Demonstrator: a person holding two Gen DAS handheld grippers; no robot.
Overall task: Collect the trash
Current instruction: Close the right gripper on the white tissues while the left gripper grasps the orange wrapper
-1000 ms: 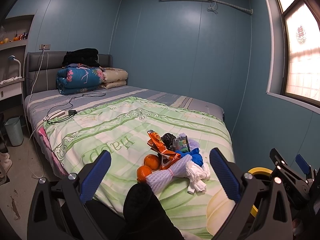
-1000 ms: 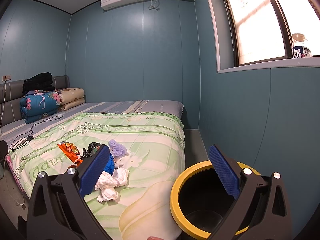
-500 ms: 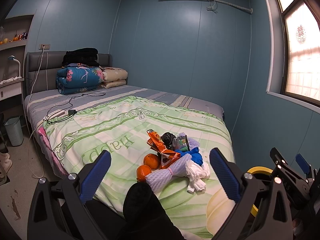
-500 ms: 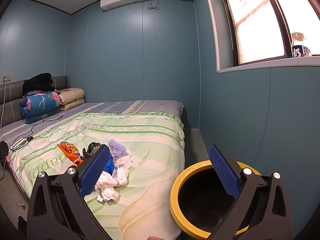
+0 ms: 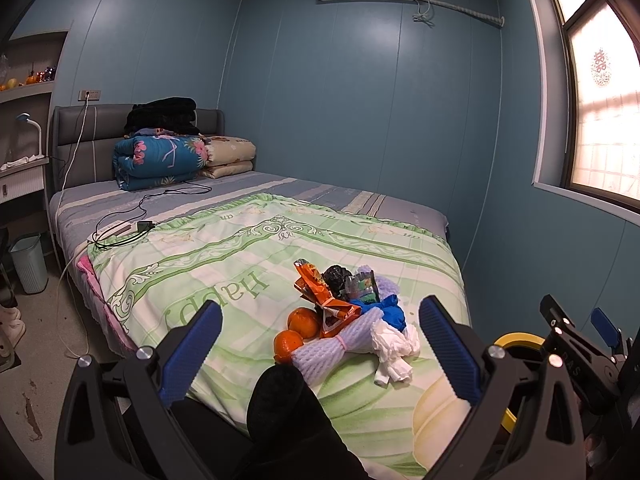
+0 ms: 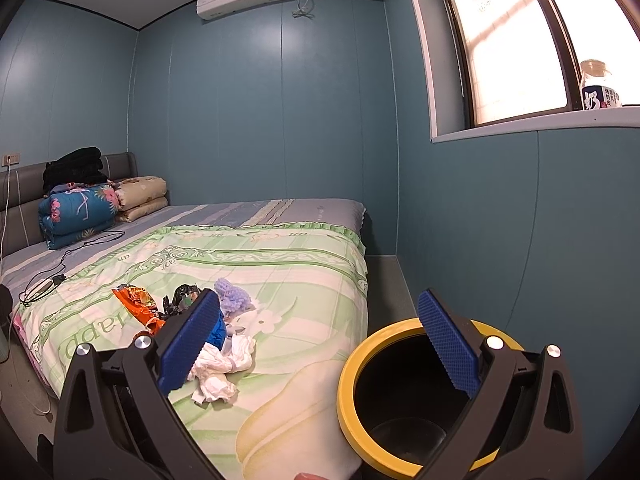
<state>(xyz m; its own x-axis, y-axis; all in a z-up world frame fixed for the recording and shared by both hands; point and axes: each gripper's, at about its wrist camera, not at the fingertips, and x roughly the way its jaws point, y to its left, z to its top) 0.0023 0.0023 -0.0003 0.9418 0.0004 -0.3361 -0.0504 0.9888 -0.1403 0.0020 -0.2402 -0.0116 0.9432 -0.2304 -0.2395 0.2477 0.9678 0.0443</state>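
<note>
Here, both grippers gape wide and hold nothing; the left gripper [image 5: 320,344] hangs over the near edge of the bed [image 5: 224,256], facing a heap of trash [image 5: 348,320] on the green quilt; the right gripper [image 6: 320,340] hovers between that heap and the yellow-rimmed bin [image 6: 360,360] just right of the bed.
</note>
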